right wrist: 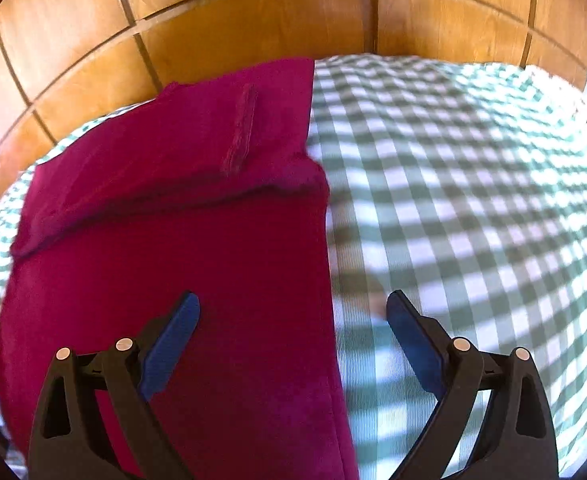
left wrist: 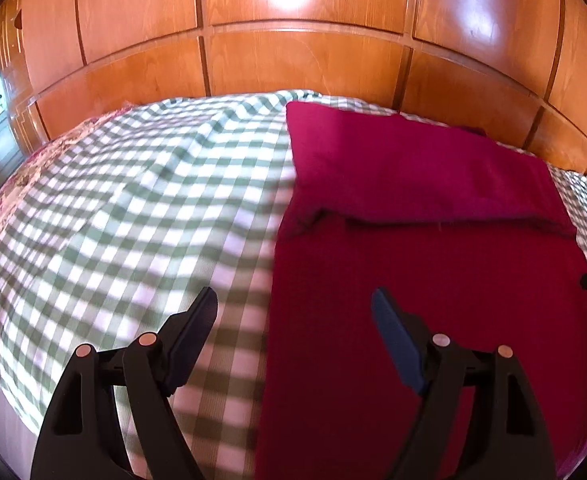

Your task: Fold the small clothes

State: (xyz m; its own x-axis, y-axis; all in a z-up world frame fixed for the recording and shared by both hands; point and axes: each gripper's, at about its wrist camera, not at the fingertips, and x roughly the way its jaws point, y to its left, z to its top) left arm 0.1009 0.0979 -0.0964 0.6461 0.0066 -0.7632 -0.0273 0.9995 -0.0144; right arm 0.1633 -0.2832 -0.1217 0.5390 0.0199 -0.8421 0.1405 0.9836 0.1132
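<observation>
both the left gripper (left wrist: 295,300) and right gripper (right wrist: 293,304) are spread wide, gripping nothing. the magenta garment (left wrist: 433,280) lies flat on the checked bedspread (left wrist: 133,200), far end folded back.

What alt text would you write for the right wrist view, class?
A partly folded magenta fabric garment lies flat on a green-and-white checked bedcover. The open right claw hovers over the garment's right edge, holding nothing. Glossy wooden wall panels stand behind.
</observation>
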